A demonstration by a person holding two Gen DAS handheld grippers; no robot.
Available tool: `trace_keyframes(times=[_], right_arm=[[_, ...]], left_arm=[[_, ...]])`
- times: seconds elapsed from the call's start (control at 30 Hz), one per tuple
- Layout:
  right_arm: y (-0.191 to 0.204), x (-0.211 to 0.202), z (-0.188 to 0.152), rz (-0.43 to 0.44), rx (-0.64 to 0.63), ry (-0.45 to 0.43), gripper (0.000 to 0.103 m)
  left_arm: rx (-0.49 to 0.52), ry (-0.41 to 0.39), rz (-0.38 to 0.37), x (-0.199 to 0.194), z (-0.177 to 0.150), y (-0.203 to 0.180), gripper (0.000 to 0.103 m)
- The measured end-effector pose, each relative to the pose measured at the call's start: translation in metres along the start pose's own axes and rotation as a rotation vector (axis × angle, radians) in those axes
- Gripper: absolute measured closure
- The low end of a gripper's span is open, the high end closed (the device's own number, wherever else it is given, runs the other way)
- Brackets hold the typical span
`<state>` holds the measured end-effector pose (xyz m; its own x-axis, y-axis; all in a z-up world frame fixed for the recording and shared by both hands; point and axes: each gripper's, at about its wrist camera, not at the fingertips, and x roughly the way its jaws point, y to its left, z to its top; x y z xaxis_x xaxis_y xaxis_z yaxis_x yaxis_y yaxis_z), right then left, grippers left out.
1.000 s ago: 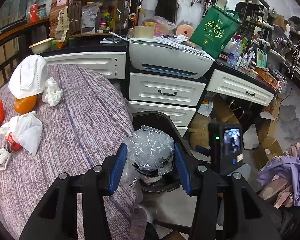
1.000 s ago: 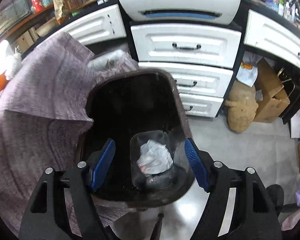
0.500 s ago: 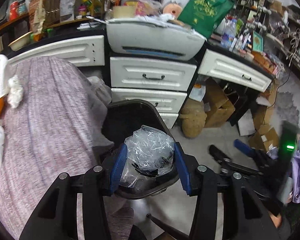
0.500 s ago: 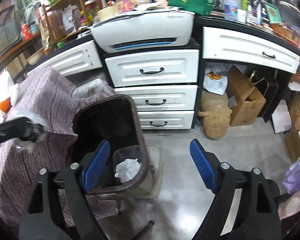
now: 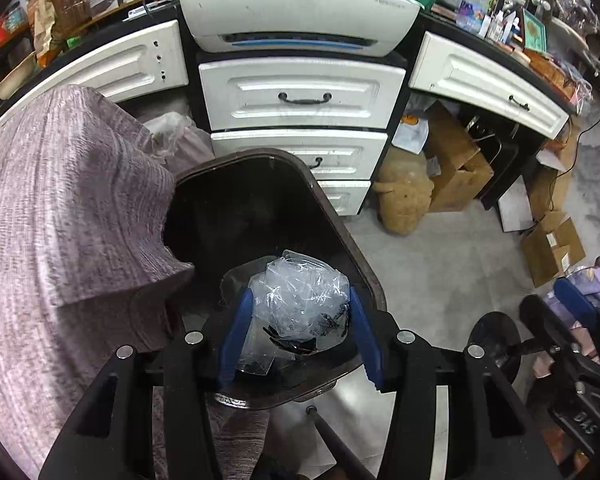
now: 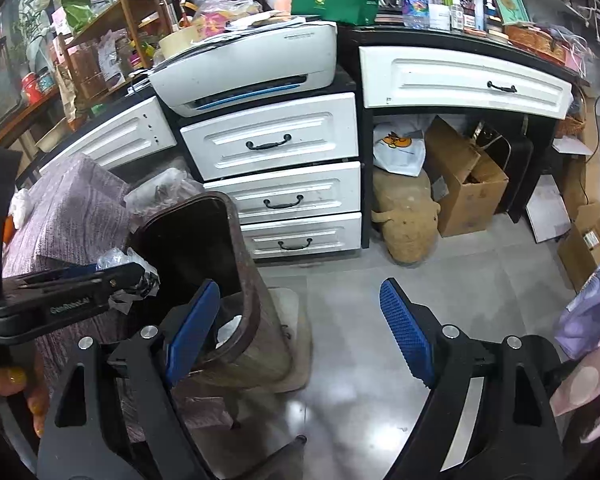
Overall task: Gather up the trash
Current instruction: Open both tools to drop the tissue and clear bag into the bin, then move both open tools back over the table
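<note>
A crumpled clear plastic bag (image 5: 304, 280) sits between the blue pads of my left gripper (image 5: 299, 296). The jaws are starting to open, but both pads still touch the bag. The bag hangs over the mouth of the dark brown trash bin (image 5: 340, 220), near its front corner. In the right wrist view the left gripper (image 6: 140, 274) reaches in from the left over the bin (image 6: 256, 308) with the bag (image 6: 118, 258) at its tip. My right gripper (image 6: 298, 286) is open and empty, above the floor to the right of the bin. White crumpled paper (image 6: 228, 330) lies inside the bin.
A table with a purple cloth (image 5: 60, 220) presses against the bin's left side. Behind the bin stand white drawers (image 6: 280, 196) with a printer (image 6: 252, 64) on top. Cardboard boxes (image 6: 464, 184) and a tan stuffed toy (image 6: 408, 216) sit under the desk. Grey floor (image 6: 380, 272) lies to the right.
My left gripper carried the bag from beside the table edge down over the bin mouth. My right gripper pulled back out of the bin, up and to the right, and its jaws widened.
</note>
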<state>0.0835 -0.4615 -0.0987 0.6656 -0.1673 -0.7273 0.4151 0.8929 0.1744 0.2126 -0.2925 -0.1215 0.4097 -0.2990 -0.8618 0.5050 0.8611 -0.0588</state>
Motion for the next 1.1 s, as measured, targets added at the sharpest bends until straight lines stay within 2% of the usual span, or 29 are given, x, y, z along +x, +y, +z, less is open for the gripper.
trace_keyframes(times=[0.07,0.1,0.13,0.23,0.5,0.63,0.73,0.9,1.1], right_arm=[[-0.002,0.0,0.0,0.001,0.004,0.002,0.021],[-0.002,0.0,0.0,-0.001,0.004,0.002,0.021],[-0.002,0.0,0.0,-0.002,0.002,0.001,0.021],[-0.001,-0.001,0.0,-0.006,0.001,0.0,0.021],[0.0,-0.003,0.002,-0.007,-0.002,-0.006,0.017],[0.004,-0.009,0.003,0.004,-0.007,-0.017,0.017],[0.008,-0.013,0.006,0.006,-0.018,-0.03,0.012],[0.021,-0.02,0.009,0.03,-0.043,-0.043,0.012],[0.057,-0.027,0.014,0.105,-0.115,-0.031,0.012]], left_arm=[[-0.003,0.012,-0.003,0.005,-0.001,0.0,0.051],[-0.005,0.018,-0.008,0.007,-0.001,0.0,0.045],[-0.006,0.023,-0.01,0.008,-0.002,0.0,0.034],[-0.008,0.006,-0.014,0.005,-0.004,0.0,0.012],[0.02,-0.067,-0.074,-0.032,-0.007,-0.009,0.006],[0.048,-0.11,-0.054,-0.053,-0.014,-0.01,0.006],[0.066,-0.154,-0.024,-0.07,-0.02,-0.008,0.006],[0.055,-0.223,-0.02,-0.101,-0.032,0.01,0.006],[0.002,-0.253,-0.03,-0.129,-0.05,0.04,0.006]])
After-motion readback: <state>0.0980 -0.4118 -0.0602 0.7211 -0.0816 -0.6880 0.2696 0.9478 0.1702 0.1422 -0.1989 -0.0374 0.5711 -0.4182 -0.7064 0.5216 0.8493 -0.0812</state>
